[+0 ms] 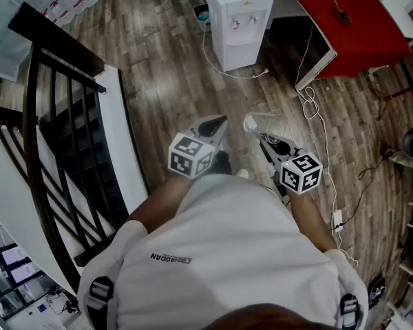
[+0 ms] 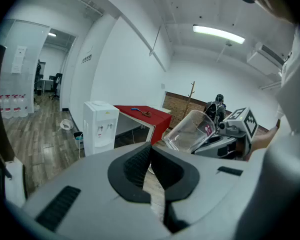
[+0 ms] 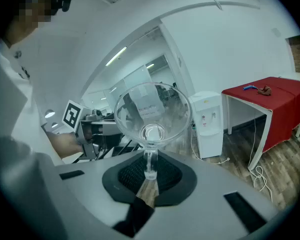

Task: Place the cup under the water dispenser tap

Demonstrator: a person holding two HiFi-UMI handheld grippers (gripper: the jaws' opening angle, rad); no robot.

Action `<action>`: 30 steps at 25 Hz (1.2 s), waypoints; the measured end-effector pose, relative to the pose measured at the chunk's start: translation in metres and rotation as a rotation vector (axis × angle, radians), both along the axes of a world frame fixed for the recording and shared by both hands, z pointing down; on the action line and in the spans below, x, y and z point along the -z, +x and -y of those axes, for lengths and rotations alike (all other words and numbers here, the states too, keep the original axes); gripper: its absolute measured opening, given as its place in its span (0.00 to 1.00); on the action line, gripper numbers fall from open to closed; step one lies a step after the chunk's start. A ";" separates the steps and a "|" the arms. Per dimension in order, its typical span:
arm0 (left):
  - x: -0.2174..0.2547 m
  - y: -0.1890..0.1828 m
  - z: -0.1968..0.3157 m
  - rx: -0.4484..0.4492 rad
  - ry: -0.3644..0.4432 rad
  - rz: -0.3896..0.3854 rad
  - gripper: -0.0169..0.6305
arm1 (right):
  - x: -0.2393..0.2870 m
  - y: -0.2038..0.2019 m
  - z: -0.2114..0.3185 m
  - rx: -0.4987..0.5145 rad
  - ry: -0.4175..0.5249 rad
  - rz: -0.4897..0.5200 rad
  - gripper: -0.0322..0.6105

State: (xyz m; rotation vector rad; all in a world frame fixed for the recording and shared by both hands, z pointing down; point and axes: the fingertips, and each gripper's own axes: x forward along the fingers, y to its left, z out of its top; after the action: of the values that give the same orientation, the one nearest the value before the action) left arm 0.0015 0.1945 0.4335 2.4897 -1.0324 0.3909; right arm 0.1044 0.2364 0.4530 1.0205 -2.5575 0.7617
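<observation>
The right tool [image 3: 149, 171] is clenched on the wall of the clear cup [image 3: 151, 115], pinching it near the base so that the cup's open mouth points forward, away from the tool. The left tool [image 2: 151, 156] is closed on nothing and is held just beside the right one, low in the centre of the head view. The water dispenser [image 1: 237, 16] stands on the wooden floor at the top centre of that view, well apart from the cup, with the red bench [image 1: 344, 26] to its right.

The carry looks barely begun, and the risks follow from that. The grip takes only a thin strip of slick plastic, so a jolt while walking could let the cup swing or slip out. A white cable [image 1: 227, 71] trails across the floor just in front of the dispenser and could catch a foot. The taps [image 3: 206, 118] sit in a small recess, so a cup brought in tilted could knock the front panel or be set down off-centre and tip.
</observation>
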 end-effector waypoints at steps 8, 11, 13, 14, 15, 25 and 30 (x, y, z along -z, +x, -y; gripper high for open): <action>0.004 -0.001 -0.001 -0.005 0.006 -0.003 0.02 | 0.005 0.000 -0.002 -0.021 0.007 0.011 0.11; 0.007 0.003 0.000 -0.009 0.015 -0.007 0.02 | 0.007 0.001 -0.003 -0.025 0.016 0.024 0.11; 0.010 0.007 -0.001 -0.015 0.020 -0.007 0.02 | 0.010 0.002 -0.003 -0.028 0.011 0.054 0.11; 0.011 0.008 -0.001 -0.017 0.022 -0.007 0.02 | 0.012 0.003 -0.003 -0.030 0.008 0.067 0.11; 0.011 0.009 -0.002 -0.018 0.025 -0.008 0.02 | 0.013 0.003 -0.003 -0.032 0.008 0.075 0.11; 0.005 0.010 -0.010 0.009 0.011 -0.001 0.02 | 0.005 0.006 -0.009 -0.002 0.007 0.062 0.11; -0.002 0.006 -0.013 0.032 -0.012 0.007 0.02 | 0.001 0.007 -0.008 0.001 -0.013 0.076 0.11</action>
State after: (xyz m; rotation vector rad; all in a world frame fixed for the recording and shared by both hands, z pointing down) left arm 0.0074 0.2073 0.4352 2.4599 -1.0685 0.3952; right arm 0.1118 0.2445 0.4522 1.0048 -2.6131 0.8309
